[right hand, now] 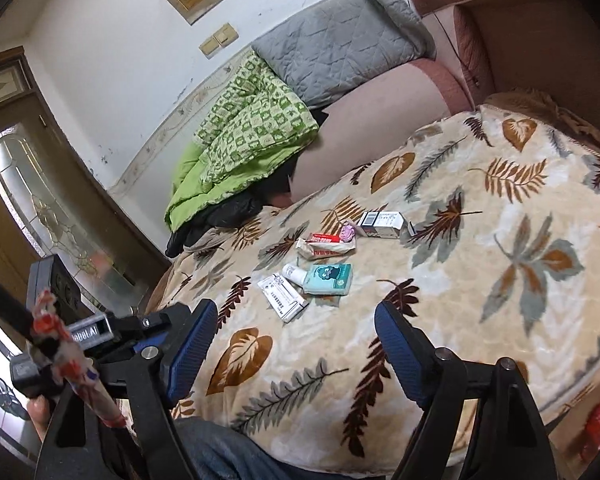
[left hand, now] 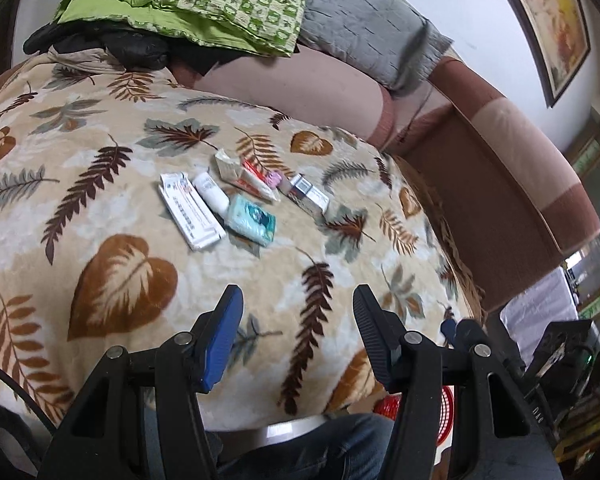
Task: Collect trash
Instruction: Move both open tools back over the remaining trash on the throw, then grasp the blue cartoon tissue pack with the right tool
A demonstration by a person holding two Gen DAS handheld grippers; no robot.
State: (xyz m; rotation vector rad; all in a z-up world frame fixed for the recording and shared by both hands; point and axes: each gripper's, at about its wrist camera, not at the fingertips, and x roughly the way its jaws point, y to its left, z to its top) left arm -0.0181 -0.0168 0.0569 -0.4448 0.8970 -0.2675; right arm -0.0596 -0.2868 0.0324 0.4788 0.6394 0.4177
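Trash [left hand: 240, 200] sits clustered mid-blanket [left hand: 100, 160], ahead of both grippers. Left gripper [left hand: 298, 300] and right gripper [right hand: 296, 320] gape wide, empty. White box [right hand: 285, 297] lies nearest the right, pointing away.

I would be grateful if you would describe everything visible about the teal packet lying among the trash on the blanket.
The teal packet is a small, flat, rectangular pouch of what looks like glossy soft plastic, with a dark cartoon figure printed on its face. It lies flat on the leaf-patterned blanket, at the near edge of the trash cluster. A white tube lies right alongside it, apparently touching. Neither gripper holds it.
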